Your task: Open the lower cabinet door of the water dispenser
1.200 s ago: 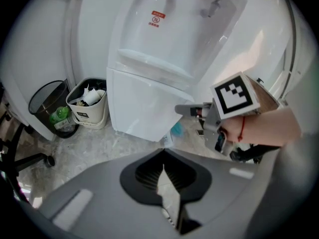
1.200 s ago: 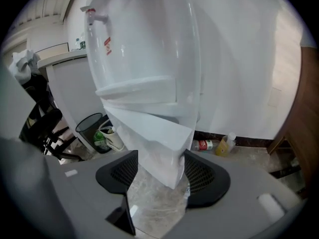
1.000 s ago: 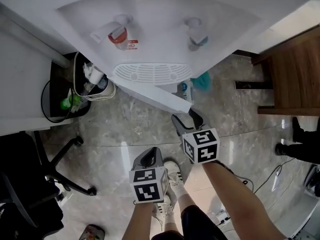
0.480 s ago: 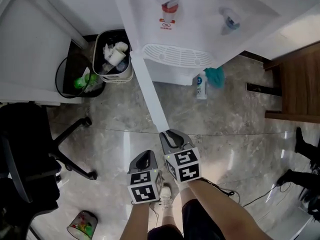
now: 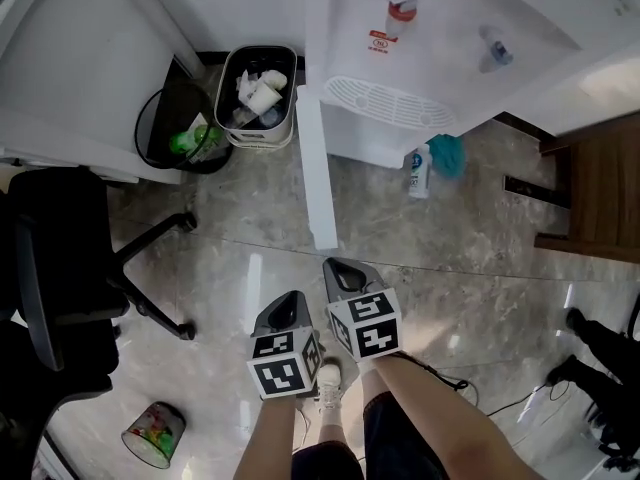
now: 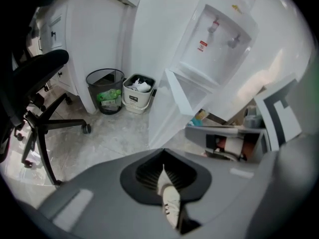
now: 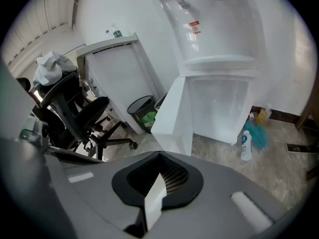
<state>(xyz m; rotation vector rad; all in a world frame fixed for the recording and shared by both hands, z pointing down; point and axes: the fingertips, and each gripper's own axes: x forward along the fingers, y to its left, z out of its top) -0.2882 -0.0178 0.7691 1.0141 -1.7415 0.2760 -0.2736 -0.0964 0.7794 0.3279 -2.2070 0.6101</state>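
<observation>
While both my tongs hang low over the marble floor, each is clenched on nothing. The left gripper shows only my shoe through the slit of its shut jaws. The right gripper, just beside it, shows a pale sliver there, probably the floor or the door beyond.

Just ahead of the right tip, and apart from it, ends the lower cabinet door. It is swung wide open and stands out from the front corner of the water dispenser.

Beyond the door, by the wall, a white bin sits just beside a black mesh basket. A bottle and a teal cloth lie at the dispenser's other front corner. An office chair stands well off to my left.
</observation>
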